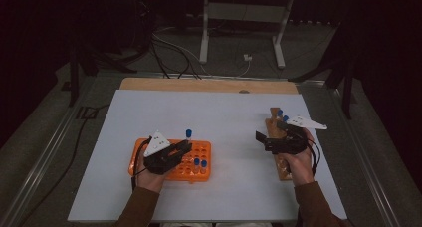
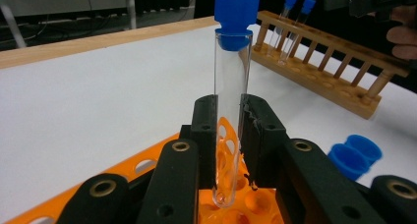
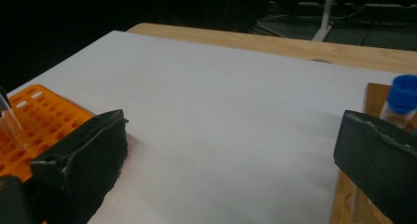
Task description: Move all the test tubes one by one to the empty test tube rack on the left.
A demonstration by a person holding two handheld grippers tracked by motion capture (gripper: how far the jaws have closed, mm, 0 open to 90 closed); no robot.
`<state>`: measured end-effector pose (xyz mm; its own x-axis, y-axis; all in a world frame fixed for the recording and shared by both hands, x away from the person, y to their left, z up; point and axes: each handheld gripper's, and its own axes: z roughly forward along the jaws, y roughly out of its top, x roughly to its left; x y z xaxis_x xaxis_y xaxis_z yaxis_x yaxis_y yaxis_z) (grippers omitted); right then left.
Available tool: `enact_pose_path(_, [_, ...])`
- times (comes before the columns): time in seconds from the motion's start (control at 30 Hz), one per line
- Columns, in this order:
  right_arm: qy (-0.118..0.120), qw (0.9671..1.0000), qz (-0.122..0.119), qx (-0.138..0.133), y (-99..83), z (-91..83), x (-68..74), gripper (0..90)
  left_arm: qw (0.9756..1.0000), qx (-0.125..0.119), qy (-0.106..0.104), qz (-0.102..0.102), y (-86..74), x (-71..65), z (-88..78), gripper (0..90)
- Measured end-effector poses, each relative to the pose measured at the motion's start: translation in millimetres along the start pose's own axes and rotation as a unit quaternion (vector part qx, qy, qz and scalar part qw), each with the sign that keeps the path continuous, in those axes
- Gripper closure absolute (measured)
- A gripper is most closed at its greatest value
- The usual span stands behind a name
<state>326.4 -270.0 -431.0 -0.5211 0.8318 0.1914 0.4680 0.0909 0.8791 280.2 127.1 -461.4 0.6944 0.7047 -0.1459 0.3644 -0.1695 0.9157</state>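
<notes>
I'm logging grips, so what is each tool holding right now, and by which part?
The left tool clamps a blue-capped tube low on its glass body, above the orange rack. The right tool is open, holding nothing.

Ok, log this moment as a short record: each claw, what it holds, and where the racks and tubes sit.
left claw: shut on a blue-capped test tube, upright, its bottom just above the orange rack
right claw: open, nothing between its jaws, by the wooden rack
orange rack: on the white table, two more capped tubes standing in it
wooden rack: at the table's right, two blue-capped tubes at its far end
</notes>
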Motion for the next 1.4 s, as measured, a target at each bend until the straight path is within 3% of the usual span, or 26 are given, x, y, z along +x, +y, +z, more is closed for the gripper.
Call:
enact_pose_path(0.2, [0.004, 0.9999, 0.008, -0.007, -1.0, -4.9, -4.0, 0.0, 1.0000, 0.001, -0.007, 0.000, -4.3, -5.6, -4.8, 77.8])
enact_pose_path(0.73, [0.010, 0.9997, 0.016, -0.013, -0.2, -6.4, -3.4, 0.0, 0.9993, 0.033, -0.014, 0.007, -21.5, -17.9, -7.8, 77.7])
enact_pose_path(0.9, [0.011, 0.9996, 0.019, -0.017, 0.4, -8.3, -3.8, 0.0, 0.9975, 0.067, -0.007, 0.022, -30.8, -21.1, -4.2, 77.7])
enact_pose_path(1.1, [0.012, 0.9995, 0.021, -0.019, 0.1, -9.0, -3.6, 0.0, 0.9965, 0.075, -0.001, 0.037, -30.9, -25.6, -6.9, 78.0])
enact_pose_path(1.27, [0.013, 0.9995, 0.021, -0.020, 0.1, -9.1, -3.5, 0.0, 0.9967, 0.074, -0.003, 0.033, -32.2, -24.2, -10.2, 78.0])
enact_pose_path(1.4, [0.013, 0.9995, 0.022, -0.020, 0.1, -9.3, -4.3, 0.0, 0.9939, 0.099, 0.005, 0.048, -34.8, -27.1, -8.3, 78.0])
